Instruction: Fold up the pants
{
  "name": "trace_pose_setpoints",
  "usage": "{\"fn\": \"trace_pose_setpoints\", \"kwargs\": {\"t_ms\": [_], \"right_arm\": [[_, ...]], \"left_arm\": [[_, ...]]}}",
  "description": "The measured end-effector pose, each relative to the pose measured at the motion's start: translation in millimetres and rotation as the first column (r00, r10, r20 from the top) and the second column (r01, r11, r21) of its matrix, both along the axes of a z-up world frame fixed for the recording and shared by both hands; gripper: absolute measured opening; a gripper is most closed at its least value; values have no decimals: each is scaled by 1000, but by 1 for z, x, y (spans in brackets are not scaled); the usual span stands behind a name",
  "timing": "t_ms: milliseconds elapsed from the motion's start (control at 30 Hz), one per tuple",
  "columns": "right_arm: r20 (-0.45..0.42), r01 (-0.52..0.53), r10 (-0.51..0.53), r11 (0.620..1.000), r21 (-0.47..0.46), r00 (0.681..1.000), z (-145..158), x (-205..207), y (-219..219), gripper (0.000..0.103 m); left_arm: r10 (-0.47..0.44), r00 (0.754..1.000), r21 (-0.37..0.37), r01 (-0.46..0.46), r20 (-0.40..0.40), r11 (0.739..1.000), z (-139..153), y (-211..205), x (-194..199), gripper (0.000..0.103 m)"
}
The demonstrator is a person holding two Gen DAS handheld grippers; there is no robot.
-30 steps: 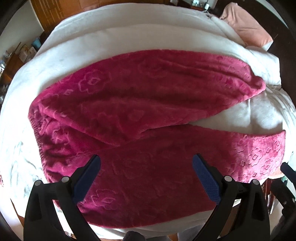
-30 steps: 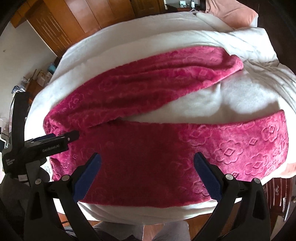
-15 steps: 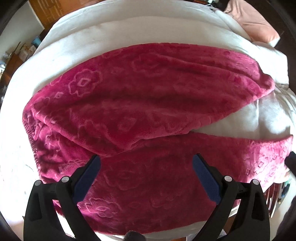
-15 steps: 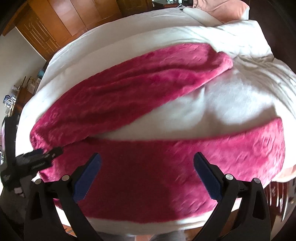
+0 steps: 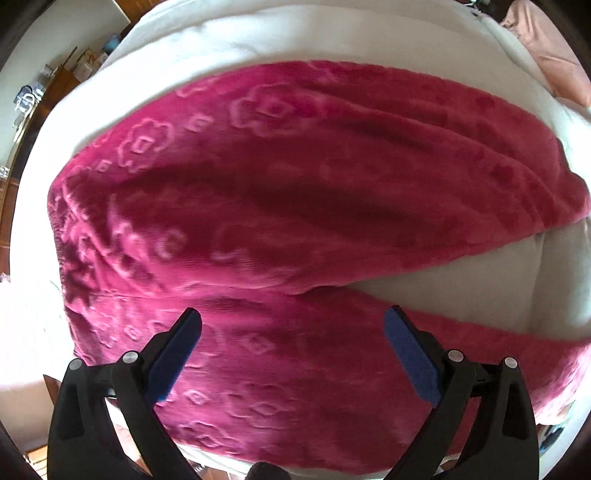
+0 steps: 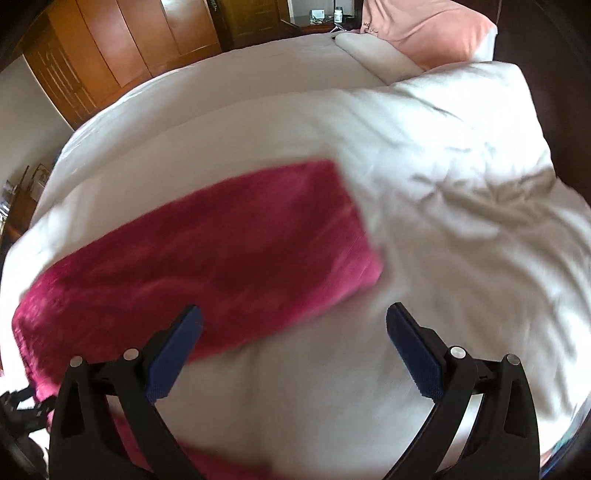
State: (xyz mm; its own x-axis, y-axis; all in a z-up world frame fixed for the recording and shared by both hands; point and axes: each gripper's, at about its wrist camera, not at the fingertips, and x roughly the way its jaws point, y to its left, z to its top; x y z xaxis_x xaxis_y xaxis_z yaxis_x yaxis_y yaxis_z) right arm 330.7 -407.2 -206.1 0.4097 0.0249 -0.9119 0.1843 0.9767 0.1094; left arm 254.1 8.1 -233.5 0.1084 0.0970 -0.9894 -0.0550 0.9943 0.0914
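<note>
Fuzzy magenta pants [image 5: 295,206] spread flat across a white bed [image 5: 258,40], legs fanned into a V, waistband off to the left. Left tool [image 5: 291,343] hovering wide apart over the near leg, gripping nothing. Right tool [image 6: 293,343] also spread apart and empty, over bare white duvet [image 6: 424,206] just past the far leg's cuff. Bit blurry there. Pink pillow [image 6: 428,29] up by the headboard end.

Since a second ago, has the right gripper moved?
Yes. The right gripper has swung toward the head of the bed: the pink pillow looms larger, and the near leg of the pants has dropped out of sight.
</note>
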Motion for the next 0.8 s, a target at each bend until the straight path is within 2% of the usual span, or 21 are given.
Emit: {"fn": "trace_pose_setpoints", "kwargs": {"t_ms": [200,400,467,533,567,600,633,700,800], "right_arm": [[-3,-35,35,999,3,999,-31,79,-51,100],[-24,-38,41,992,120,999,-69,138,-80,100],[-36,-38,44,988,152,998,-81,150,-84,97],[-53,-51,62,979,197,997,-89,157,-85,72],[-61,-63,78,974,216,995,-91,159,-83,66],[-64,-84,101,970,227,993,-94,161,-80,55],[-62,-103,119,970,219,991,-94,163,-76,36],[-47,-138,150,969,204,988,-90,166,-71,13],[25,-169,167,978,125,986,-68,171,-66,11]], "left_arm": [[0,1000,20,0,-5,1000,-9,-26,11,98],[32,999,40,-31,-24,999,-22,-27,20,98],[49,998,44,-47,-33,998,-27,-24,23,98],[62,997,49,-60,-40,997,-31,-24,26,98],[72,996,51,-70,-44,996,-34,-22,28,98],[76,996,50,-74,-46,996,-38,-16,31,98],[81,995,53,-79,-49,996,-41,-15,33,98],[88,995,55,-85,-55,995,-45,-12,38,98],[90,995,58,-87,-51,994,-48,-13,42,98]]}}
